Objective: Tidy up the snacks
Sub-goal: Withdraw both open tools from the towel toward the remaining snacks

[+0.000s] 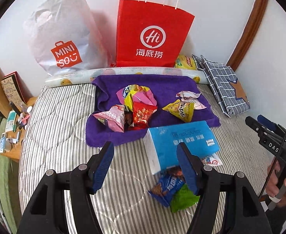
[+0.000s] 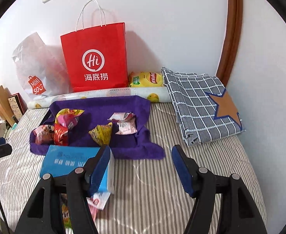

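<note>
**Snack packets split btwn purple towel and blue box; both claws open, empty**

Snacks sit in two groups. One bunch of crinkly foil packets, pink, red and yellow (image 1: 132,107), lies on the purple terry towel (image 1: 111,136) spread over the striped grey-white bed quilt (image 1: 51,136); a smaller pair, yellow triangular packet (image 1: 179,111) w/ a white-pink one just behind, is on the same towel's right part. Towel prob. serves as the sorting area, keeping packets off the quilt. Second group: a blue nut packet (image 1: 167,187) and a green packet (image 1: 183,198) lie on the quilt at the near end of the blue-and-white cardboard box (image 1: 181,142), which lies on its side touching the towel's near edge; looks like they spilled or were tipped from it, though I can't confirm.

Left claw (image 1: 144,167) hangs above the quilt near the box, jaws wide apart, gripping nothing; its right finger overlaps the box's near end in view. Right claw (image 2: 141,169) likewise spread wide, empty, just right of the box.

Left wrist view alone shows the blue and green packets plus the person's right hand on the other handle. Right wrist view shows more of the yellow Lay's chip bag (image 2: 145,80) behind the towel, beside the red paper Haidilao bag (image 2: 96,58), and the folded grey checked cloth (image 2: 199,105) right of the towel.
</note>
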The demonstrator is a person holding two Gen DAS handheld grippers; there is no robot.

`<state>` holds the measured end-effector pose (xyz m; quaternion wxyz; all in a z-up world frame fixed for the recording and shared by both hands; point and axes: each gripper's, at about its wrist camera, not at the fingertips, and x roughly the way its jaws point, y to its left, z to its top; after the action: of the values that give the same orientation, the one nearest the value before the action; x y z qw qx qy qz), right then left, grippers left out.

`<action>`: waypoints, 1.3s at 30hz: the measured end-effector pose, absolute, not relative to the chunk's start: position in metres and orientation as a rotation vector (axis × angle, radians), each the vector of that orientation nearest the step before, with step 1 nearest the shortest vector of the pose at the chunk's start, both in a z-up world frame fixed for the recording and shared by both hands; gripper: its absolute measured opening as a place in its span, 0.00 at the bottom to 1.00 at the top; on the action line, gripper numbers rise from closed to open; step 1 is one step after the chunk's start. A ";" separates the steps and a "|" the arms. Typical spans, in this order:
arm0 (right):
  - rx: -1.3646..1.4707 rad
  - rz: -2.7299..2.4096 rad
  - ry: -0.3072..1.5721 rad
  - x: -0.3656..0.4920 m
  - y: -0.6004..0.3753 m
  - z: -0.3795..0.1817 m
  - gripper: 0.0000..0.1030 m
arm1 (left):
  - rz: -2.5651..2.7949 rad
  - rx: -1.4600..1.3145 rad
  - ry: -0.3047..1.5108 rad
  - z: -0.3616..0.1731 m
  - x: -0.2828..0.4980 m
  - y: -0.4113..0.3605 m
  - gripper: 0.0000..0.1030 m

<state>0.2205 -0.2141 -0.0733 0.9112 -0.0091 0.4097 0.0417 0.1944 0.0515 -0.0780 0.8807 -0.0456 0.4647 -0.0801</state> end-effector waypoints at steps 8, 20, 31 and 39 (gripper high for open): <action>-0.003 0.106 0.857 0.198 -0.216 -0.075 0.62 | -0.154 -0.082 0.950 -0.071 0.172 0.050 0.64; 0.015 0.111 0.883 0.180 -0.212 -0.084 0.62 | -0.151 -0.080 0.946 -0.075 0.154 0.050 0.65; 0.016 0.169 0.940 0.177 -0.187 -0.112 0.62 | -0.138 -0.136 1.001 -0.100 0.153 0.069 0.65; 0.027 0.213 1.040 0.177 -0.167 -0.151 0.62 | -0.119 -0.158 1.030 -0.117 0.156 0.083 0.65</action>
<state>0.1767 -0.1668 -0.1514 0.8624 0.0127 0.4959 0.1014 0.1565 0.0827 -0.1165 0.8657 -0.0755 0.4916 -0.0567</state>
